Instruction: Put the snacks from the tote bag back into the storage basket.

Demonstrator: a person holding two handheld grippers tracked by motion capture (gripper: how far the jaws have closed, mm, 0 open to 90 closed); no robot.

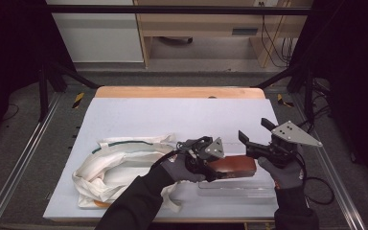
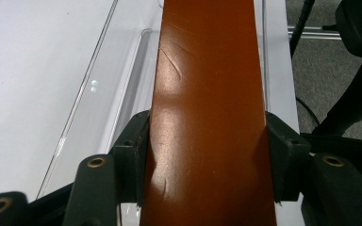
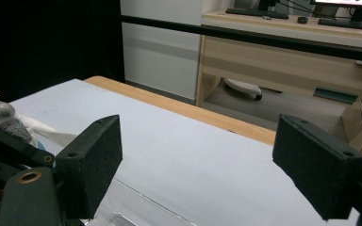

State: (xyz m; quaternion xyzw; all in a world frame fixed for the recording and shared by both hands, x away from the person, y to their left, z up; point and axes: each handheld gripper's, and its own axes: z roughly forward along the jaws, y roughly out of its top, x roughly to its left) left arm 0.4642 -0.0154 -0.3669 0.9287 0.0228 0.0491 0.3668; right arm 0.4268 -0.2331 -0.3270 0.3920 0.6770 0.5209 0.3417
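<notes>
A glossy reddish-brown flat case (image 1: 235, 165) hangs lengthwise over a clear plastic tray (image 1: 242, 189) near the table's front right. My left gripper (image 1: 214, 166) is shut on the case's near end. In the left gripper view both pads press the sides of the brown case (image 2: 207, 94), with the clear tray (image 2: 122, 75) underneath. My right gripper (image 1: 258, 132) hovers just right of the case and above the tray, with its jaws spread wide. The right gripper (image 3: 202, 160) has nothing between its pads (image 3: 96, 160).
A crumpled white cloth bag (image 1: 120, 165) with green trim lies at the front left of the white table cover (image 1: 172, 115). The table's wooden far edge (image 1: 179, 92) borders a grey floor. Metal rails (image 1: 24, 158) run along both sides.
</notes>
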